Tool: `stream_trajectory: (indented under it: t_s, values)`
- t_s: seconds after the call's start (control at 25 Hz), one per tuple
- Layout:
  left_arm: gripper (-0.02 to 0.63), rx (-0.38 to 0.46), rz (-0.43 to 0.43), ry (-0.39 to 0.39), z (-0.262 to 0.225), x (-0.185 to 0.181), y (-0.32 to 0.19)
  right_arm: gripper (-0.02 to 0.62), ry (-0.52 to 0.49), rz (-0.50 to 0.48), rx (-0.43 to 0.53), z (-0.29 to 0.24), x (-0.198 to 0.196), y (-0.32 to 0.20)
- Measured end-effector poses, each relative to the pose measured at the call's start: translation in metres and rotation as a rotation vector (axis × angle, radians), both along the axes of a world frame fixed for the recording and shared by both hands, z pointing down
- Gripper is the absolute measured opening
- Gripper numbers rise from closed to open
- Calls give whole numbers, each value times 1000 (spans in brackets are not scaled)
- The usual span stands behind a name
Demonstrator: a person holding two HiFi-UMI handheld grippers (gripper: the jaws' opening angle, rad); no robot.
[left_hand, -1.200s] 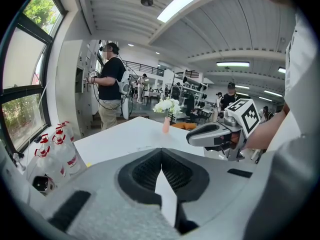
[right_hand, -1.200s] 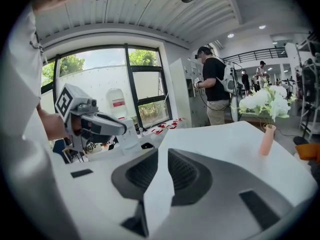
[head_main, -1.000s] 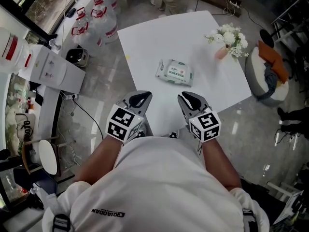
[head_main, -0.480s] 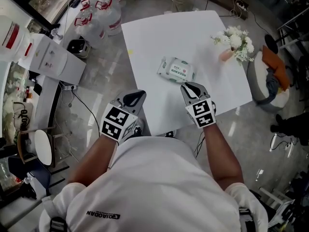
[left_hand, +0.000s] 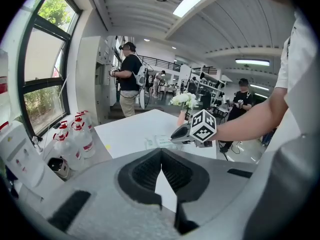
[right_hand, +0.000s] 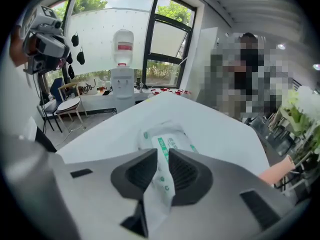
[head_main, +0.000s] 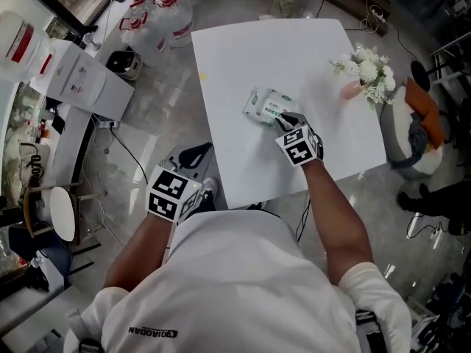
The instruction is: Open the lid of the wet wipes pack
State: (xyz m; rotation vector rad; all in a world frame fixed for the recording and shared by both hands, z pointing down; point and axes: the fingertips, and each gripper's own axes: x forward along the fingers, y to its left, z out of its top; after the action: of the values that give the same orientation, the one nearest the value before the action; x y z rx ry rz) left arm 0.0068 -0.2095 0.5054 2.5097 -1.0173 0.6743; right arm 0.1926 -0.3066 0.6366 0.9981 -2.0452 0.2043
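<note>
The wet wipes pack point(head_main: 266, 106), white with green print, lies flat near the middle of the white table point(head_main: 243, 50); its lid looks down. My right gripper point(head_main: 289, 118) hangs at the pack's near right end. In the right gripper view the pack point(right_hand: 171, 135) shows through the narrow gap of that gripper point(right_hand: 162, 152), whose jaws are opening and do not visibly press on it. My left gripper point(head_main: 193, 155) hovers off the table's near left corner, its tips together on nothing point(left_hand: 161, 162). From there the pack point(left_hand: 158, 142) and the right gripper point(left_hand: 178, 133) show ahead.
A pink vase of white flowers point(head_main: 364, 68) stands at the table's right edge. Water jugs point(head_main: 158, 17) and a white dispenser point(head_main: 81, 87) stand on the floor at the left, a grey seat point(head_main: 408, 127) at the right. People point(left_hand: 129, 79) stand beyond the table.
My right gripper has travelled forward and down from the table's near edge to the pack. My left gripper has shifted only a little, staying off the near left corner.
</note>
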Motion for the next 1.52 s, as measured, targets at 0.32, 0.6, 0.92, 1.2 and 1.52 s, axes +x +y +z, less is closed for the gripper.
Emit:
stream_trajectory:
  t_s: [0.32,0.6,0.92,1.2,1.52]
  values:
    - [9,-15,-38,-3,5,-10,0,127,65,-16,-41,29,-4,-7]
    - [8,-23,-28,-4,7,-9,-2,164,84,0,-43,37,-2,-12]
    - [9,-19,-21,-2,6,-8,-7,150,-12,58,-104,37,2,-16]
    - [9,-15,-11,-4,6,-8,-6,130,-144,148,-163,39,7,-15]
    - [8,-11,-9,-3,4,-9,-9,93,-290,232,-190,23,12,-18]
